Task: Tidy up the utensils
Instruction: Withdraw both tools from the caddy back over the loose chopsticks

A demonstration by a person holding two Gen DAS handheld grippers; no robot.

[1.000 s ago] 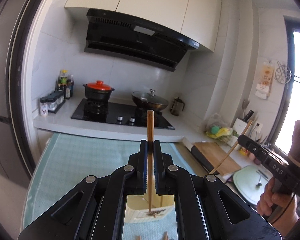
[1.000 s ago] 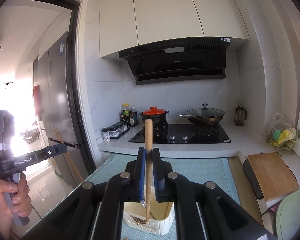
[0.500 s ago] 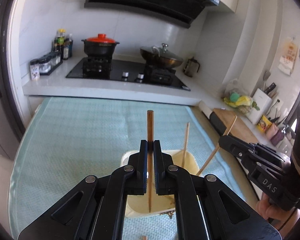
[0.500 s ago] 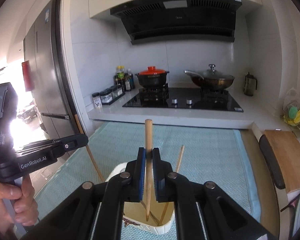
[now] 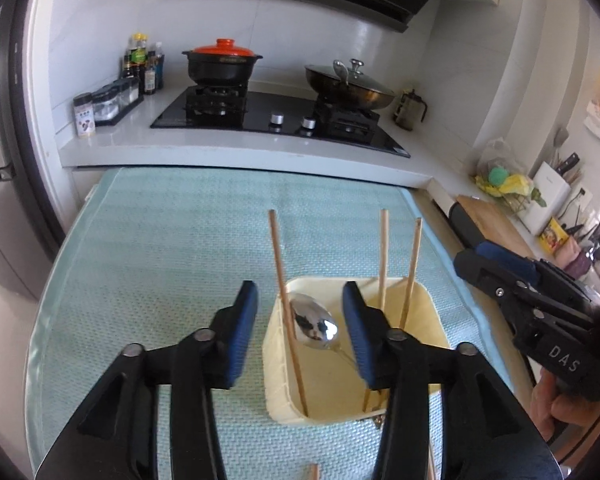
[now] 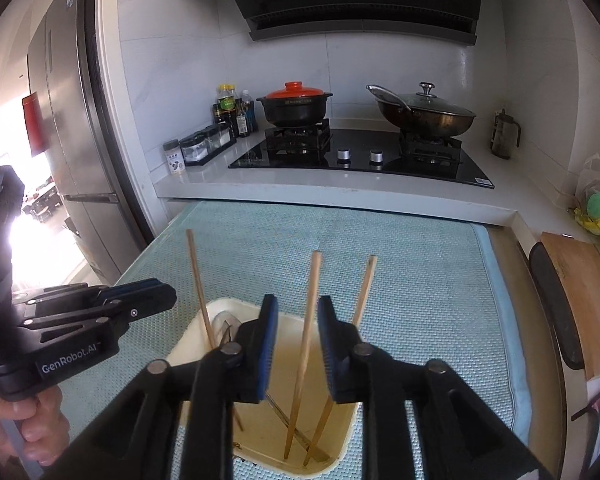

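Chopsticks (image 6: pixel 302 356) upright in cream bin (image 5: pixel 428 308), loose between both opening tools (image 5: pixel 300 322) (image 6: pixel 298 346).

Both grippers are angled down and forward, side by side and near each other. The left gripper (image 5: pixel 300 304) has its blue-padded jaws opening, standing well apart with black linkage arms spreading back toward the camera; the pads press on nothing. The right gripper (image 6: pixel 298 312) is also opening its jaws, though the gap is narrower, and its pads likewise press on nothing. From the left wrist view, the person's right hand (image 5: pixel 556 404) shows at the lower right, fingers curled round the handle of its gripper. From the right wrist view, the left hand (image 6: pixel 32 428) shows at the lower left, wrapped round its handle.
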